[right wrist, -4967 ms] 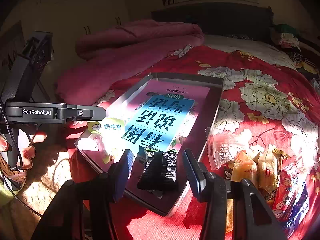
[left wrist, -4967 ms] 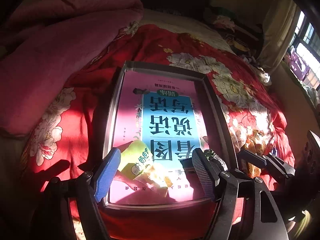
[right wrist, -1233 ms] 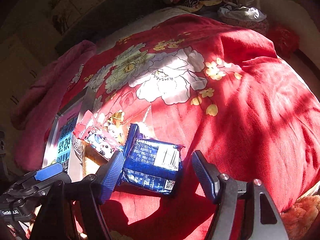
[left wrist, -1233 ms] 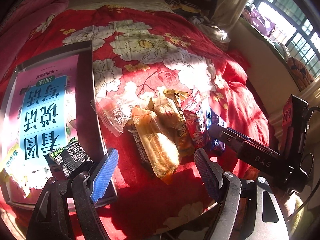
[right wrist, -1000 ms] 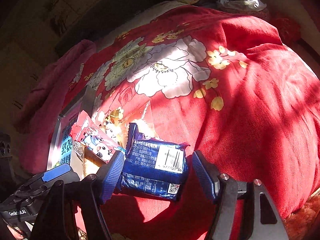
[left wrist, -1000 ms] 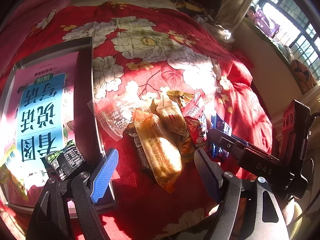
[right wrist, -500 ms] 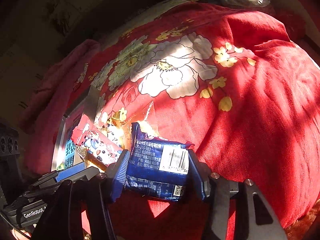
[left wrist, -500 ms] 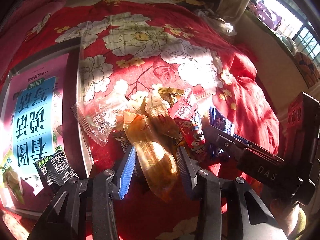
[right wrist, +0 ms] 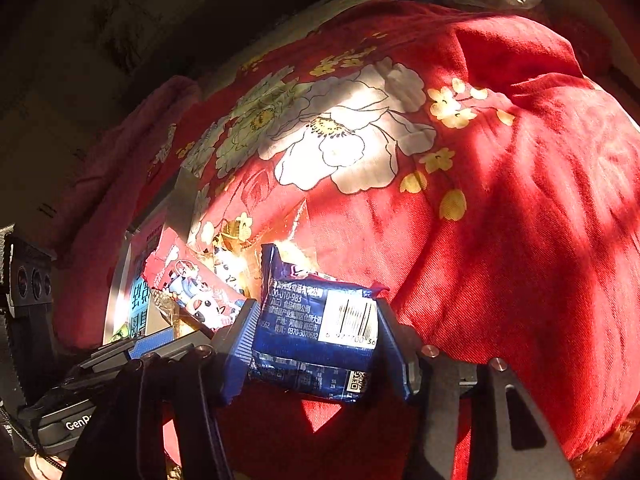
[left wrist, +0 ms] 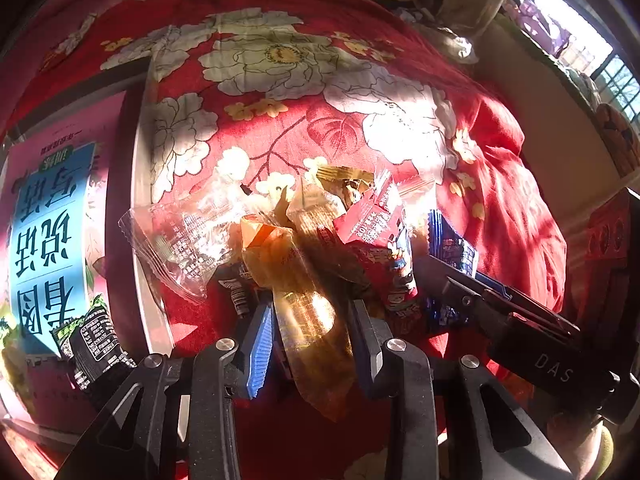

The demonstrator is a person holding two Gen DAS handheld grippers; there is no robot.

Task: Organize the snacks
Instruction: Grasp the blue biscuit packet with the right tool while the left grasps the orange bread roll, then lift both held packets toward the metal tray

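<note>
A heap of snack packets lies on the red flowered quilt (left wrist: 360,128). My left gripper (left wrist: 311,306) points down at the heap with its jaws closing, and both pads touch the sides of an orange packet (left wrist: 296,264) between them. My right gripper (right wrist: 316,308) is shut on a blue packet (right wrist: 312,320) with a barcode, at the heap's right edge. A red cartoon packet (right wrist: 192,284) lies just left of the blue one. A metal tray (left wrist: 120,200) at the left holds a pink and blue book (left wrist: 48,240) and a black and green packet (left wrist: 92,340).
A clear wrapper (left wrist: 180,240) lies between the heap and the tray's rim. A pink blanket (right wrist: 120,184) is bunched beyond the tray. The bed's edge drops off at the right toward a beige wall (left wrist: 552,120) under a window (left wrist: 580,40).
Both grippers left the tray and moved to the heap. Over the last second the left jaws closed around the orange packet as the gripper sank. The right jaws closed on the blue packet.
</note>
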